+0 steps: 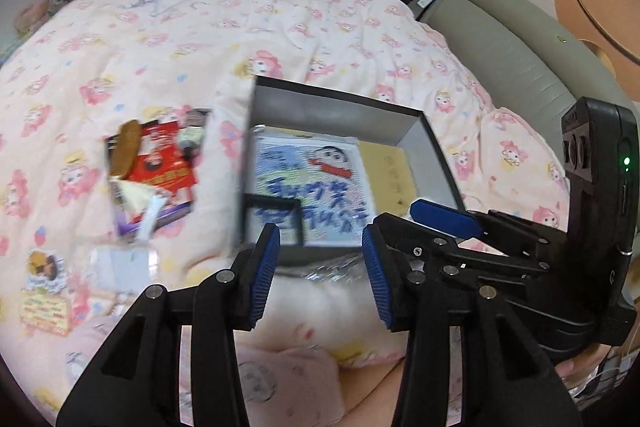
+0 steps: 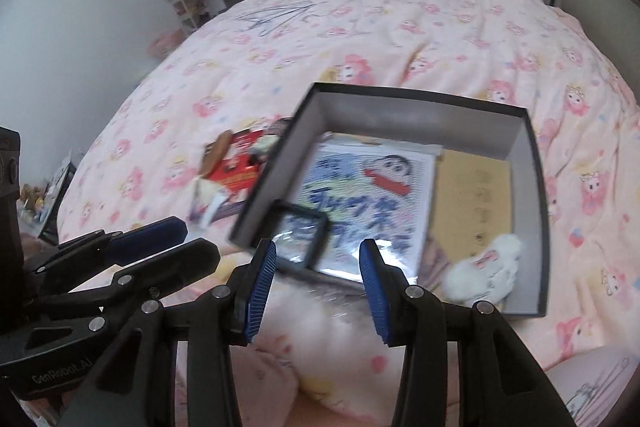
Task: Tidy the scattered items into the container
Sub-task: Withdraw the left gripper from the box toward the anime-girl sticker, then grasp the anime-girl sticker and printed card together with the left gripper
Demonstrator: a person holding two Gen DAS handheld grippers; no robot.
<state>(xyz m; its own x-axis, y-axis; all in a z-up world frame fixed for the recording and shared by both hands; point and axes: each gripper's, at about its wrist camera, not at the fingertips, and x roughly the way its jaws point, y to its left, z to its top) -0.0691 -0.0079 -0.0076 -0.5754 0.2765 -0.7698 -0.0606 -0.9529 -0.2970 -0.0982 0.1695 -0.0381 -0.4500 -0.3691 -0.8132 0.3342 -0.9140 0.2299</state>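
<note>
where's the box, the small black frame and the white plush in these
box (image 2: 420, 107), right wrist view, inner far wall
small black frame (image 2: 320, 227), right wrist view, right edge of the frame
white plush (image 2: 486, 269), right wrist view, middle of its body

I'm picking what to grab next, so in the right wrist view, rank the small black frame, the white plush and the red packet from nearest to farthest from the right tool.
1. Black frame, just ahead, in the box.
2. White plush, right, in the box.
3. Red packet, left, on the blanket.

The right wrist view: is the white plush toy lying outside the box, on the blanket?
No, the white plush toy lies inside the box, in its near right corner beside the cartoon picture.
</note>
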